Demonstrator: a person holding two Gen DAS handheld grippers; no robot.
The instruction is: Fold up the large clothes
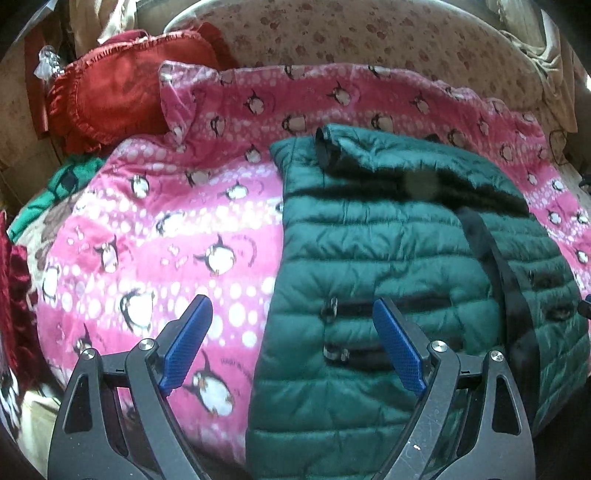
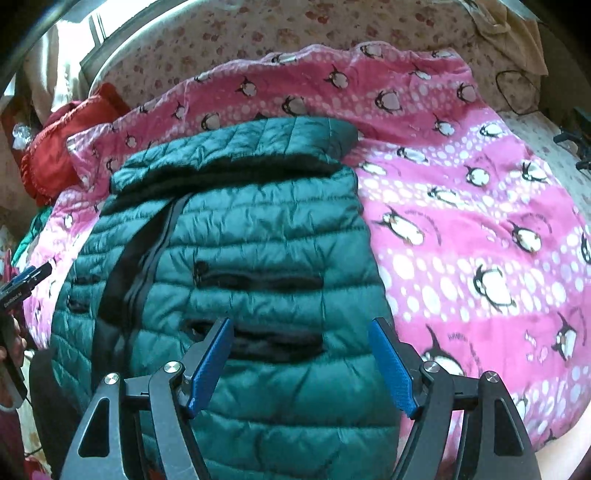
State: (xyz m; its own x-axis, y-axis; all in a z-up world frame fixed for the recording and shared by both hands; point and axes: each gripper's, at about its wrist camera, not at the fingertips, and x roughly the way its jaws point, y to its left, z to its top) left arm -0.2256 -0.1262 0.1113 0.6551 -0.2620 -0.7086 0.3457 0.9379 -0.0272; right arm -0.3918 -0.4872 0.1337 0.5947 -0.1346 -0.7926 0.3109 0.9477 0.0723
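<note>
A dark green quilted puffer jacket (image 1: 406,251) lies flat on a pink penguin blanket (image 1: 166,229), sides folded in, with a black zipper strip down its middle. My left gripper (image 1: 291,314) is open and empty, hovering over the jacket's left edge. In the right wrist view the jacket (image 2: 258,240) fills the centre on the blanket (image 2: 480,240). My right gripper (image 2: 301,336) is open and empty above the jacket's lower right part. The left gripper's tip shows at the far left of that view (image 2: 31,277).
A red ruffled pillow (image 1: 110,99) lies at the blanket's back left. A green cloth (image 1: 55,192) sits at the left edge. A floral beige sheet (image 2: 295,33) covers the bed behind. A black cable (image 2: 517,92) lies at the back right.
</note>
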